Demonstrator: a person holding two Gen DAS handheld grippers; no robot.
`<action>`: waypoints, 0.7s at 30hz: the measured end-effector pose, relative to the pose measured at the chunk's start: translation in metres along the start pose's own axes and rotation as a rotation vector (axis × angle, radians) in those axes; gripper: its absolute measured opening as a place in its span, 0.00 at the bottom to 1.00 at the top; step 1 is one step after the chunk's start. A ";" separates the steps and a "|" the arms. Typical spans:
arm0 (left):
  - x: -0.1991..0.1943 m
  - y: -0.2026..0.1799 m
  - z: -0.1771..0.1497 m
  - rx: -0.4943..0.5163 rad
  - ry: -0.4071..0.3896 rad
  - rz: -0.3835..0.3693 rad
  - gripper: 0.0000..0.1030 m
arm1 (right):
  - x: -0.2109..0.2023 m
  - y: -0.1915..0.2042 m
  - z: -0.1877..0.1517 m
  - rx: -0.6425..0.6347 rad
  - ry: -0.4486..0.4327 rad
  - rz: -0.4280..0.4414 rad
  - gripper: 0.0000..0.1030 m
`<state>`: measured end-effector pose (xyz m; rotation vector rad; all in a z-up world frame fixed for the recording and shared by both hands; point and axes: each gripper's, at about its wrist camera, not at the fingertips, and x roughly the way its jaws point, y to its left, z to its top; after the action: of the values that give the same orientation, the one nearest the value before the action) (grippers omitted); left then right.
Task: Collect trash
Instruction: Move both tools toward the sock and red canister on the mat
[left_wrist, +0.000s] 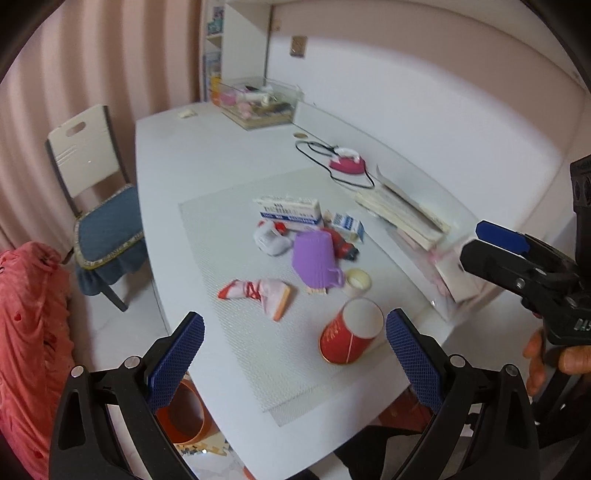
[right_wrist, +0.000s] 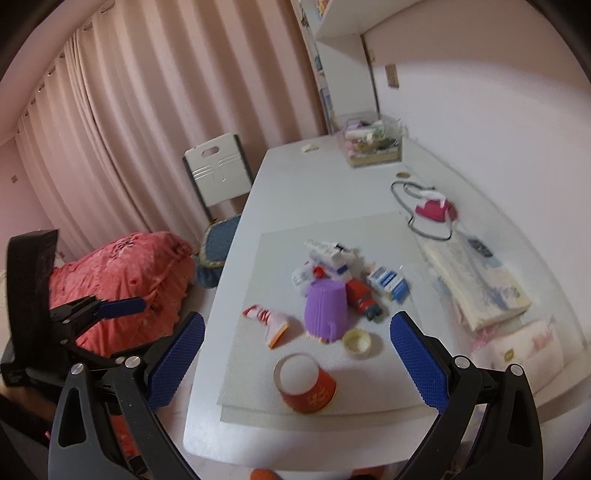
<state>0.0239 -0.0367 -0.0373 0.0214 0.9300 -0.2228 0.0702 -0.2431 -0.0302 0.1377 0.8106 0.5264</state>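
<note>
Trash lies on a pale mat (left_wrist: 229, 295) on the white table: a red paper cup (left_wrist: 351, 336) on its side, a pink wrapper (left_wrist: 258, 291), a tape roll (left_wrist: 356, 280), white-blue boxes (left_wrist: 290, 212), a crumpled white packet (left_wrist: 271, 240) and a red can (left_wrist: 343, 245). A small purple basket (left_wrist: 316, 260) lies tipped among them. My left gripper (left_wrist: 295, 354) is open and empty, above the near table edge by the cup. My right gripper (right_wrist: 297, 356) is open and empty, hovering over the cup (right_wrist: 306, 384). The basket (right_wrist: 327, 308) and wrapper (right_wrist: 269, 321) lie beyond it.
A stack of books (left_wrist: 402, 214) and a pink iron (left_wrist: 349, 164) with black cord sit along the wall. A clear box (left_wrist: 258, 101) stands at the far end. A chair (left_wrist: 99, 199) and red bedding (right_wrist: 125, 273) are left of the table. An orange bin (left_wrist: 188, 413) stands below the edge.
</note>
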 end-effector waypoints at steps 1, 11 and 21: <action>0.002 -0.001 0.000 0.016 0.011 -0.001 0.94 | 0.001 -0.001 -0.002 -0.005 0.010 0.009 0.96; 0.036 0.003 0.003 0.157 0.141 -0.033 0.94 | 0.027 0.005 -0.024 -0.169 0.138 0.081 0.96; 0.085 0.019 0.016 0.319 0.220 -0.053 0.94 | 0.071 -0.010 -0.041 -0.107 0.267 0.085 0.96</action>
<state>0.0892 -0.0357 -0.0968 0.3208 1.1066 -0.4226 0.0848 -0.2194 -0.1084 0.0026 1.0378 0.6764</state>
